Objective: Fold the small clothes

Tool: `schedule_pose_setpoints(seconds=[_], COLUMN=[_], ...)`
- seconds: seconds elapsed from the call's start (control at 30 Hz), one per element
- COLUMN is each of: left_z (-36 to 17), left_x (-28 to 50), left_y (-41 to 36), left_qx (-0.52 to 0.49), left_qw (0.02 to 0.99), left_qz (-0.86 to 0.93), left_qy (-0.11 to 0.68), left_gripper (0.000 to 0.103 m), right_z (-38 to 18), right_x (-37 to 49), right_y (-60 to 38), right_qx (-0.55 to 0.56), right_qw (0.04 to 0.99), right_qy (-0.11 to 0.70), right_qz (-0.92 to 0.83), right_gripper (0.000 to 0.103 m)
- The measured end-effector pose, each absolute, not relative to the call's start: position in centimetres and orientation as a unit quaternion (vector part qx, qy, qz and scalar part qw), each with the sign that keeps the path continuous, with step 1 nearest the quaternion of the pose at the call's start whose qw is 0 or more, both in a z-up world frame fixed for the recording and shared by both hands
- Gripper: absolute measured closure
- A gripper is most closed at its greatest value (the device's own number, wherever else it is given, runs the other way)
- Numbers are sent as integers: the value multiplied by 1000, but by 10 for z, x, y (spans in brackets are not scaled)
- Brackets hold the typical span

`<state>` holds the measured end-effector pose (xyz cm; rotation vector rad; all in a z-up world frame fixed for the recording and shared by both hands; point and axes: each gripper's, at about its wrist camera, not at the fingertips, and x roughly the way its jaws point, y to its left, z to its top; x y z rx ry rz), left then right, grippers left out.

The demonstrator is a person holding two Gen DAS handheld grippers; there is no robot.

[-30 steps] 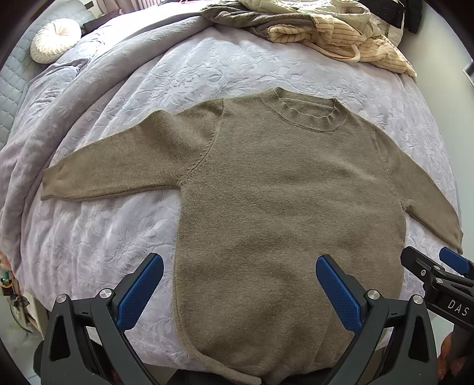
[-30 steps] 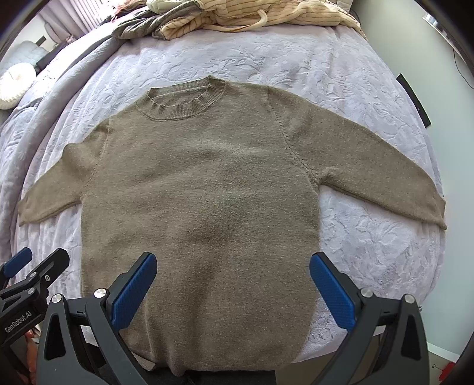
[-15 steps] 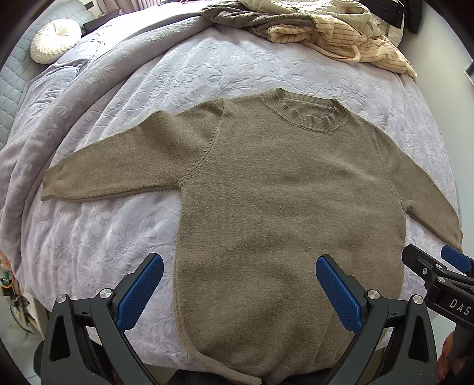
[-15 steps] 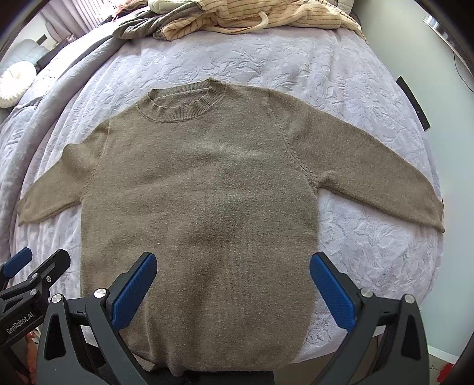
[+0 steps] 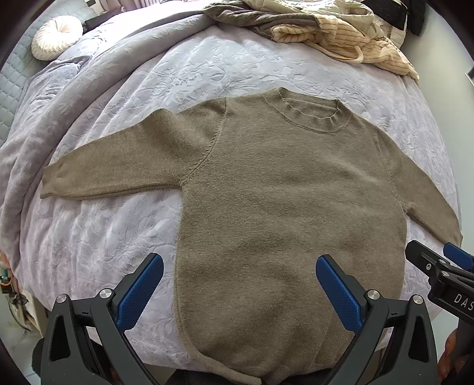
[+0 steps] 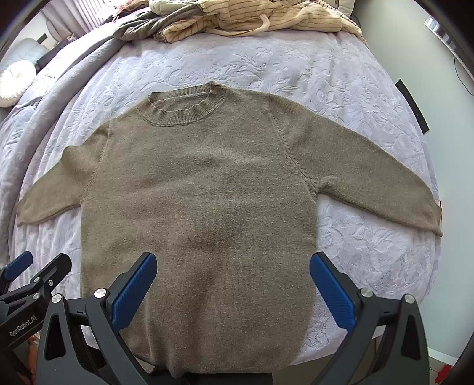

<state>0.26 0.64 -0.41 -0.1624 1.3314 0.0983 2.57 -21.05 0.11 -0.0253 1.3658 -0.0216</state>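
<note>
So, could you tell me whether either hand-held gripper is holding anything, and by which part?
Nothing held: left gripper and right gripper are open above the sweater.

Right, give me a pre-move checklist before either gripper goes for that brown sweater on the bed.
1. Sweater lies flat, front up: ok.
2. Both sleeves spread out to the sides, neither tucked under the body: ok.
3. Left gripper open, nothing between its fingers: ok.
4. Right gripper open, nothing between its fingers: ok.
5. Pile of other clothes at the far end of the bed, apart from the sweater: ok.
6. Hem lying straight: cannot tell, the near edge is partly hidden behind the grippers, and one corner looks curled in the left view.
</note>
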Motion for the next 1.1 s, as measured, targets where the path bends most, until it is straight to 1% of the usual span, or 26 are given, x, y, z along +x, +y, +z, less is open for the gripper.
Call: schedule_pose_setpoints(seconds=[0.47, 0.9, 1.1], left_z=[-6, -11, -12], left_x=[2, 3, 3], left_y=[11, 11, 15], left_qx=[-81, -96, -104], left_qw=[783, 763, 771], left_qz=[52, 48, 43], left_qy=[614, 637, 626], left_gripper=[0, 0, 0], right_z=[-1, -4, -5], right_x=[28, 29, 29], right_y=[-206, -205, -201], right_qx=[-17, -23, -27], right_qw=[774, 771, 770], right_qy=[633, 637, 638], right_qz=[-8, -9, -7], right_gripper=[0, 0, 0])
